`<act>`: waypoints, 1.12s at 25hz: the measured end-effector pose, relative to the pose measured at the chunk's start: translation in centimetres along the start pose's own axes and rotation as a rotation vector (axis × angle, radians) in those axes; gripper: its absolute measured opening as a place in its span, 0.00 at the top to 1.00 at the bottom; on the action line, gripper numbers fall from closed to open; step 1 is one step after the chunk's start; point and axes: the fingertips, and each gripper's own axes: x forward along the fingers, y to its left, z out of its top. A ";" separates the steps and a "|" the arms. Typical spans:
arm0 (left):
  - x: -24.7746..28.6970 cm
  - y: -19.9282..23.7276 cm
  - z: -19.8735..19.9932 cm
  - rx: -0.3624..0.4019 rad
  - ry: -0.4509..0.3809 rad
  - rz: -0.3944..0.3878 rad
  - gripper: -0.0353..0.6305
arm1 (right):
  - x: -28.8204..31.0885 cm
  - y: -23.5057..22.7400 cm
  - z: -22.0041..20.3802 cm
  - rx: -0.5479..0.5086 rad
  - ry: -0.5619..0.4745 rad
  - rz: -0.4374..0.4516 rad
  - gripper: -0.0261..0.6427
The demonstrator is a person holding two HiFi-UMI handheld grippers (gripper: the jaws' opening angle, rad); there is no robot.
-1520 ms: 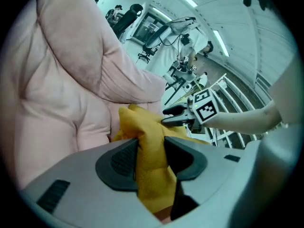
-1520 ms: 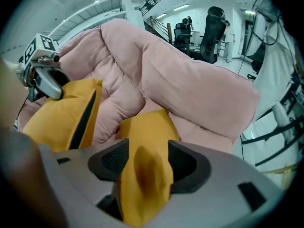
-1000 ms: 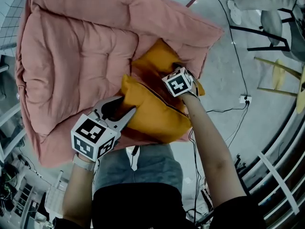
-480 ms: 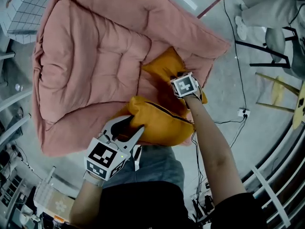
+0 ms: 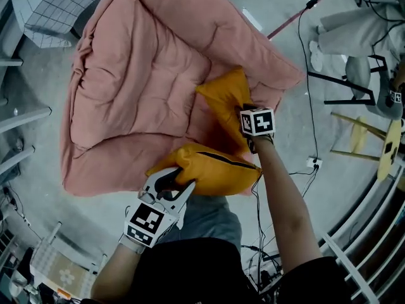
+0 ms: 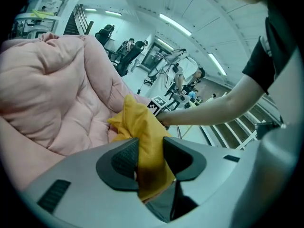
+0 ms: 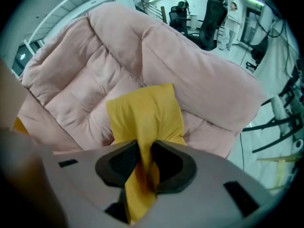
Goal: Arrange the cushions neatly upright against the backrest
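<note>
L gripper [image 6: 151, 158] is clamped on near yellow cushion [image 5: 215, 170], held up just ahead. R gripper [image 7: 145, 163] jaws, just closed further, are pinched on far yellow cushion [image 5: 224, 97], against pink sofa [image 5: 139, 75] beyond.

Matt cloth on orange cushions [image 5: 215, 170] & pink sofa [image 5: 139, 75], latter quilted.

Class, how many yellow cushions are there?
2. Near cushion, at the sofa front, in the left gripper; far cushion in the right gripper, whose jaws have just been closing on it.
</note>
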 end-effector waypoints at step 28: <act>-3.0 -0.6 -2.1 0.016 -0.095 -0.025 0.69 | -7.6 6.7 6.3 0.550 -0.157 0.104 0.85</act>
